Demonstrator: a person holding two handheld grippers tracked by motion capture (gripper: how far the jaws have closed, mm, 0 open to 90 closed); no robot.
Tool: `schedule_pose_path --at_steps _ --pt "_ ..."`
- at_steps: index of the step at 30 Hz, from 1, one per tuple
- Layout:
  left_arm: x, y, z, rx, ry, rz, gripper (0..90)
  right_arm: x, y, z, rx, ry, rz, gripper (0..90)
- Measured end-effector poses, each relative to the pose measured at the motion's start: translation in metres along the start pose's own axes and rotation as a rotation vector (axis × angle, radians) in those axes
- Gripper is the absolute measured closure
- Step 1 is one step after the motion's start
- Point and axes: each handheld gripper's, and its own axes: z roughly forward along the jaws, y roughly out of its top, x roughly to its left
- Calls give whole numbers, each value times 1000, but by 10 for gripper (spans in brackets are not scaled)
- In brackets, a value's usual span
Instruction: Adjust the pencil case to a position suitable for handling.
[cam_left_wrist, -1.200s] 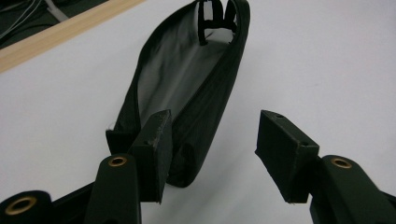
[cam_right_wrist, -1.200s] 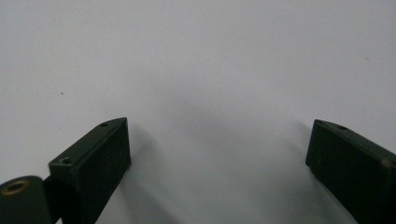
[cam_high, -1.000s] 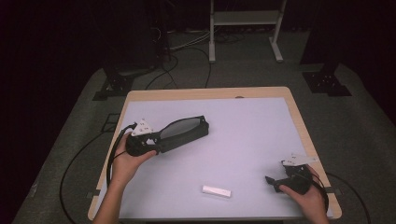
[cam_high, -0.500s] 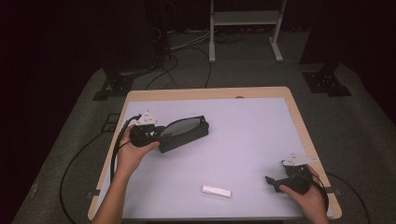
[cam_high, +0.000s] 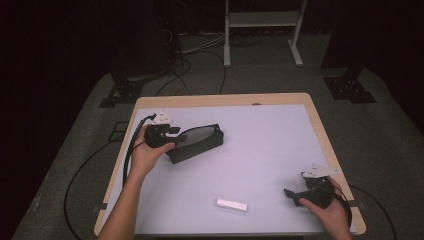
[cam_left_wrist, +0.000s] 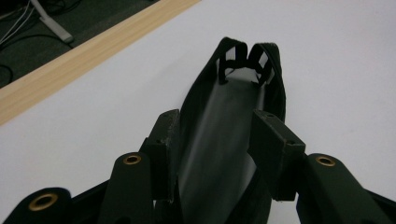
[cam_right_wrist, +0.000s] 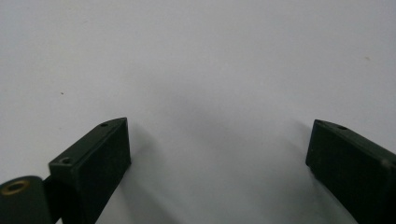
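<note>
Black pouch was found on the left half of the tabletop, lying flat with its mouth open. Its long axis was set in line with the left gripper: near end at the jaws, looped far end pointed away from the hand, toward the middle of the tabletop and slightly to the far side.

In the left gripper view the left gripper was seen astride the near end of the pouch, with one jaw on each outer wall. The jaws had just been closing with the pouch between them. The grip was judged made across the short width; contact at the right-hand pad was less clearly shown.

The right gripper was rested near the right front corner, well apart from the pouch. Its jaws were spread wide, with nothing but bare tabletop between them in the right gripper view.

A small white block was left near the front edge, between the two hands and nearer the right one.

Any pull on the pouch was judged best taken along that axis.
</note>
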Motion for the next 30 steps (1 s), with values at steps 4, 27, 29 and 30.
schedule_pose_path --at_steps 4,27,29,30 --pt "3 4 6 -2 3 9 531 0 0 0 0 0 1 56" --pt "16 13 49 96 4 46 613 0 0 0 -1 0 2 56" --pt "17 12 52 105 3 43 628 0 0 0 0 0 2 56" --pt "17 12 54 110 3 43 635 0 0 0 -1 0 2 56"
